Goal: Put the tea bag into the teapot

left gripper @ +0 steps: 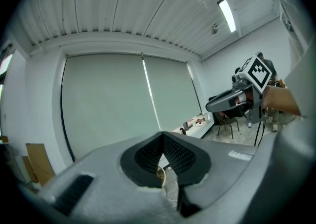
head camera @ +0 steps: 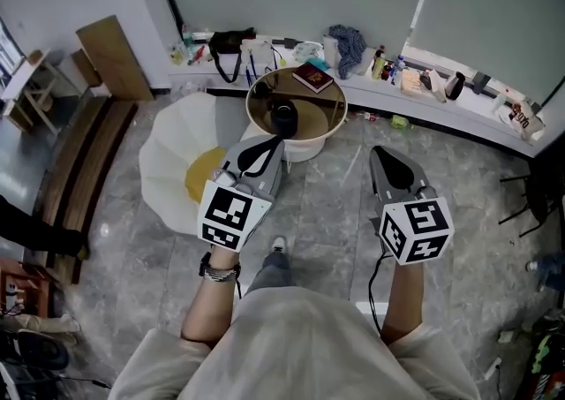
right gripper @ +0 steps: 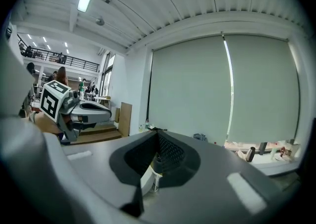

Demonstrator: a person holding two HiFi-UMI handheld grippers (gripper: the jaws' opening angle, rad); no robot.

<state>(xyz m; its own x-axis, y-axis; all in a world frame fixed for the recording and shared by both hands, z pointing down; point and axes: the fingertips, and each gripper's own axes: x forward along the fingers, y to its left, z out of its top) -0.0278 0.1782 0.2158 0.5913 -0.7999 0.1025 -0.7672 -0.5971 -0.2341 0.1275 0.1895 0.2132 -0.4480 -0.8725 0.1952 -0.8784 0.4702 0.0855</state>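
Note:
On the round glass-topped table (head camera: 328, 117) stands a small dark pot (head camera: 283, 114), likely the teapot. No tea bag shows in any view. My left gripper (head camera: 277, 142) hangs in front of the table's near edge, jaws together and empty. In its own view the left gripper (left gripper: 162, 138) has its fingertips meeting against the blinds. My right gripper (head camera: 381, 154) hovers over the floor to the right of the table, also shut with nothing in it. Seen from its own camera, the right gripper (right gripper: 157, 134) has its pads touching at the tip.
A red book (head camera: 312, 78) lies on the table's far side. A white chair with a yellow cushion (head camera: 190, 173) stands to the left. A long window ledge (head camera: 459, 102) carries bottles and clutter. A wooden bench (head camera: 84, 160) is at far left. The floor is grey marble (head camera: 327, 204).

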